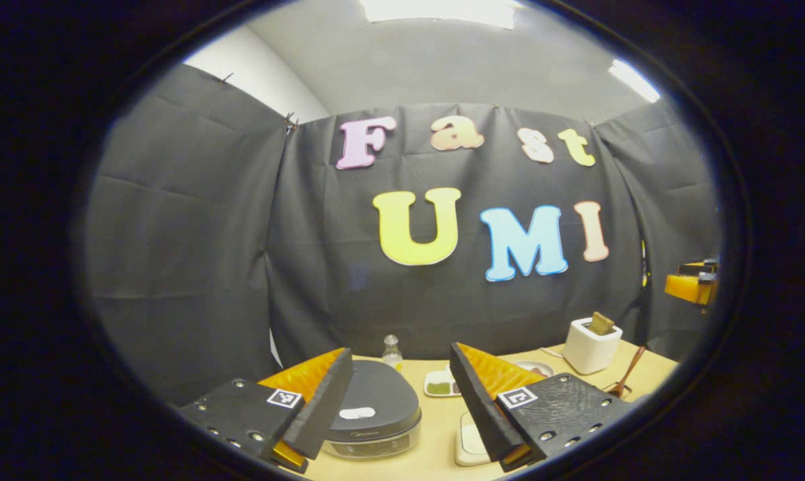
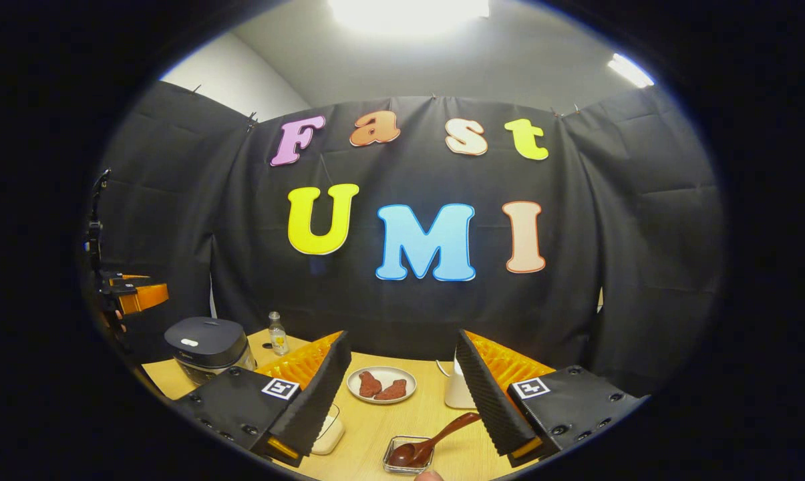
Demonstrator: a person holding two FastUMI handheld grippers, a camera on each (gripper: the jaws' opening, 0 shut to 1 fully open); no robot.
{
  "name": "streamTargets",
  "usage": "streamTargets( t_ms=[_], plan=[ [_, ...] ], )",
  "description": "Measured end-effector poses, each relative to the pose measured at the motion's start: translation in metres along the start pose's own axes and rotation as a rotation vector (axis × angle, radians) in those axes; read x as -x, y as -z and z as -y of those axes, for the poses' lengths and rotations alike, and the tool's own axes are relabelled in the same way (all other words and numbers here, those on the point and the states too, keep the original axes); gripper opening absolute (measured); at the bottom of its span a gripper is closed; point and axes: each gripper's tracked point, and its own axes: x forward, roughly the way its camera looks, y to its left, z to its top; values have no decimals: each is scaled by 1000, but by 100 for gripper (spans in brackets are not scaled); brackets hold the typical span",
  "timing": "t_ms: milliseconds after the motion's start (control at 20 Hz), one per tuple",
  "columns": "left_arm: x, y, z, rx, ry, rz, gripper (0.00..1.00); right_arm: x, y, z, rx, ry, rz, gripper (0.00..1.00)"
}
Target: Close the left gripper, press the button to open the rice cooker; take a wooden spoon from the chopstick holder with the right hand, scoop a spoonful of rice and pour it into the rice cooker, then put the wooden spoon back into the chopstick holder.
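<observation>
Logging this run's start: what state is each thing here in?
rice cooker, lid shut
wooden spoon, bowl resting in the clear dish
bottle, upright
plate, holding two brown pieces
left tongs, open, empty
right tongs, open, empty

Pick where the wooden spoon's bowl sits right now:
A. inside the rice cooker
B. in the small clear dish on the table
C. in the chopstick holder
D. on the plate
B: in the right gripper view the wooden spoon has its bowl resting in the small clear dish on the table.
</observation>
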Motion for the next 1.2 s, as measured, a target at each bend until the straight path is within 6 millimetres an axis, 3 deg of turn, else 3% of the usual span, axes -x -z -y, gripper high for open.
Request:
streamTargets(
  t_ms=[200, 250, 550, 850, 1200],
  plan=[
    [34, -21, 6, 9, 57, 38, 89, 33, -6, -9, -4, 40, 9, 96],
    [42, -25, 5, 11, 65, 46, 89, 42, -5, -10, -5, 51, 5, 99],
    [85, -35, -5, 16, 68, 82, 88, 82, -4, -21, -16, 95, 18, 99],
    [108, -35, -15, 30, 57, 89, 90, 105, -2, -24, -22, 118, 21, 99],
    [114, -35, -22, 36, 40, 84, 88, 114, -4, -25, -14, 124, 25, 99]
  ],
)
